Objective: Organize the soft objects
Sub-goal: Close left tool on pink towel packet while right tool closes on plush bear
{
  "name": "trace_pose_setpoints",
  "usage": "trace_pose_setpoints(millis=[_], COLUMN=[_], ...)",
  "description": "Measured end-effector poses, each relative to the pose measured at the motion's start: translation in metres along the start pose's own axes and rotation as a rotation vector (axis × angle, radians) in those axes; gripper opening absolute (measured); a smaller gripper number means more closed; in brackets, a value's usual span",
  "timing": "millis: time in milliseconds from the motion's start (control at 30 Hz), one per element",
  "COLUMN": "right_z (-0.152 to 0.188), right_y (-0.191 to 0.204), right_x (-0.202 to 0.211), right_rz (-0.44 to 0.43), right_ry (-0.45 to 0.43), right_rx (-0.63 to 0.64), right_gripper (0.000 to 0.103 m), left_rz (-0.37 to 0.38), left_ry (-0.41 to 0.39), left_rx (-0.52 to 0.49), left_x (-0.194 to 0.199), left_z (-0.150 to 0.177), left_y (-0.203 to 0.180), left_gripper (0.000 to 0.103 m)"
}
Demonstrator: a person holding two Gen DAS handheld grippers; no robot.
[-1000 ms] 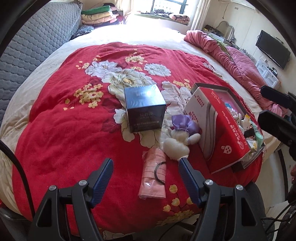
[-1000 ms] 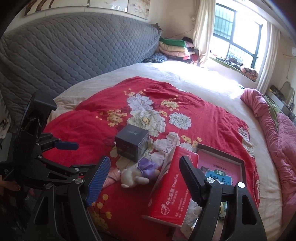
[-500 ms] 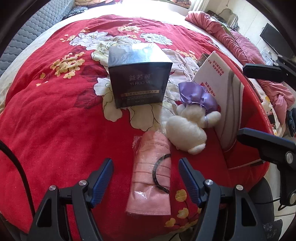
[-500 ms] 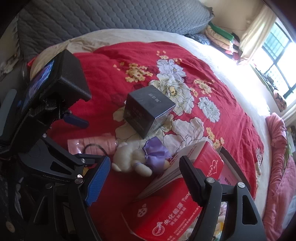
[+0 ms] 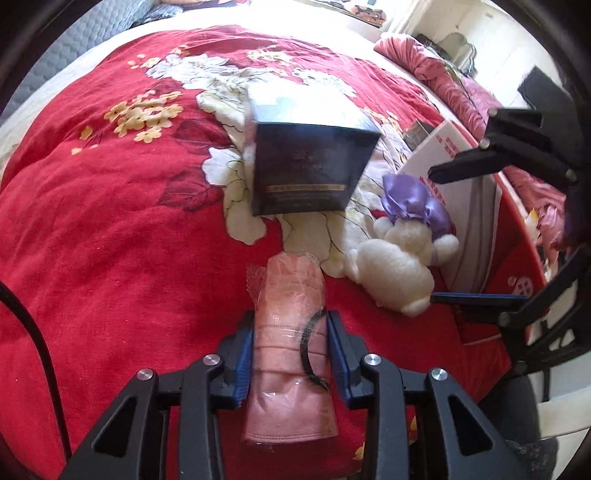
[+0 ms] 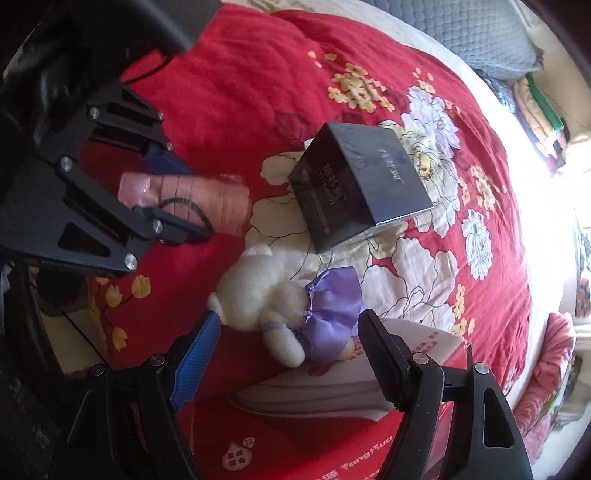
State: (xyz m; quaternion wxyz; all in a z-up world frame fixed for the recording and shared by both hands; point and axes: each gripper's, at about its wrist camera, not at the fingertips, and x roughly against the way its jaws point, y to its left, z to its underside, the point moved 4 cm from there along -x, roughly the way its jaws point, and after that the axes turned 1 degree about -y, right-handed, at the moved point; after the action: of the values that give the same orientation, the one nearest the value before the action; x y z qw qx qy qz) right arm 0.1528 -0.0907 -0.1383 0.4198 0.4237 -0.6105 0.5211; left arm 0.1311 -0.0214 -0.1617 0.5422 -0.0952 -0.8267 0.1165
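Observation:
A pink folded cloth in a clear wrapper (image 5: 291, 295), with a black loop (image 5: 306, 339) on it, lies on the red floral quilt (image 5: 110, 240). My left gripper (image 5: 290, 321) is closing on it; both blue pads touch its sides. The right wrist view shows the same grip on the wrapped cloth (image 6: 221, 206). A white plush bear in a purple dress (image 6: 266, 291) lies to its right, beside the red box. My right gripper (image 6: 290, 321) is open and points down, with the bear (image 5: 395, 266) between its wide-spread fingers, untouched.
A dark square box (image 5: 310, 173) stands just beyond the cloth and the bear. A red and white carton (image 6: 332, 424) lies at the bed's edge on the right. A crumpled pink blanket (image 5: 443, 74) lies at the far right, and a grey quilted headboard (image 6: 480, 29) is behind.
My left gripper came down over the pink cloth and its jaws narrowed onto it. My right gripper rolled, dropped and now straddles the plush bear.

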Motion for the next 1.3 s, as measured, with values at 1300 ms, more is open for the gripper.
trace_pose_setpoints(millis=[1300], right_z=[0.036], right_y=[-0.051], right_x=[0.137], right_rz=[-0.192], right_ry=[-0.495], right_rx=[-0.674], right_gripper=[0.038], left_rz=[-0.033], left_ry=[-0.214], left_rx=[-0.008], left_x=[0.100], left_z=[-0.032], left_y=[-0.009], left_gripper=[0.037])
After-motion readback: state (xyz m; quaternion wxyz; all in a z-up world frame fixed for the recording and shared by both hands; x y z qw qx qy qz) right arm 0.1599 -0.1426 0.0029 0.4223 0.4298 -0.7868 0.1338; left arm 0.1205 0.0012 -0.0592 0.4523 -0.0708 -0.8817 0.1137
